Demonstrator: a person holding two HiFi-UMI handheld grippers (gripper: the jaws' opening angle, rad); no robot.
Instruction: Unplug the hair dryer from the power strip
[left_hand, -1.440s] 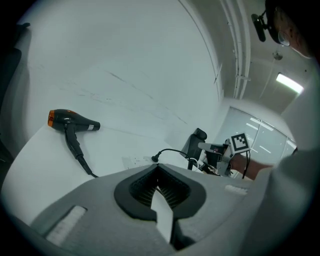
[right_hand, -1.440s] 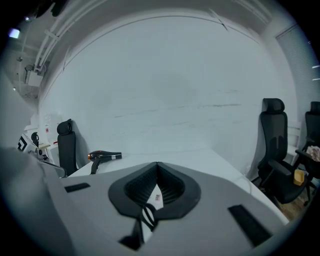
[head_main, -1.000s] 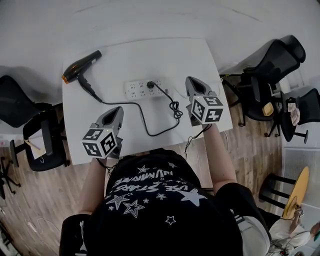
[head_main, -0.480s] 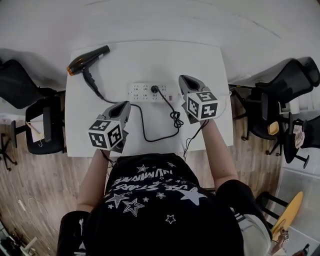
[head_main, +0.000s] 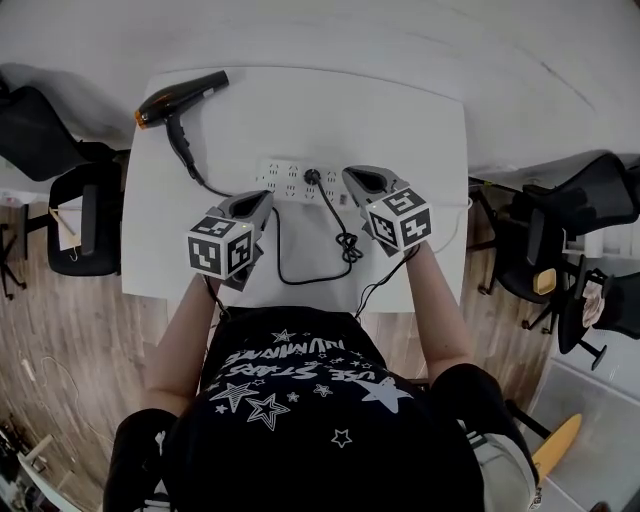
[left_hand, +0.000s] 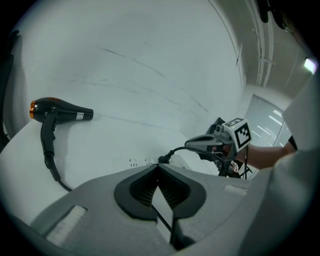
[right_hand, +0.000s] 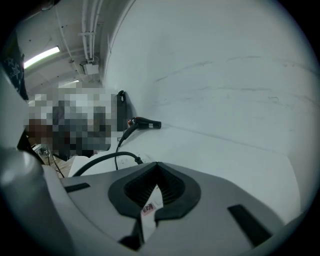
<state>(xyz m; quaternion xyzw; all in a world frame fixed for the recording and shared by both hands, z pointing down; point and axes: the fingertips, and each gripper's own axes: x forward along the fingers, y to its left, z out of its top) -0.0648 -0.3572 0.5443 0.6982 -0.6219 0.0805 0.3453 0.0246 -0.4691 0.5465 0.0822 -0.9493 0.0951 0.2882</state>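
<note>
Jaws of both grippers are together with nothing clamped between them: the left gripper (left_hand: 158, 167) shows its tips meeting in its own view, with only a stretch of black cord visible in the gap lower down, and the right gripper (right_hand: 157, 165) shows the same closed tips with bare white surface beyond.

A wooden floor (head_main: 60, 340) surrounds a white desk (head_main: 400, 110), with a dark office chair (head_main: 80, 225) at its left side and another (head_main: 560, 215) off to the right. The person, in a black shirt (head_main: 300, 400) printed with stars, stands at the near edge with both arms stretched over the desk.

From the head view, the left gripper (head_main: 262, 198) points at the left end of the power strip (head_main: 290, 180) and the right gripper (head_main: 350, 175) at its right end; whether either touches it I cannot tell.

The hair dryer (head_main: 180, 98), black with an orange back end, lies on its side near the far left corner of the desk, well apart from both grippers. Its cord (head_main: 300, 275) runs from the handle past the left gripper, loops toward the near edge, bunches in a small coil and rises to the plug (head_main: 311, 177), which sits in a socket around the middle of the strip, between the two grippers.
</note>
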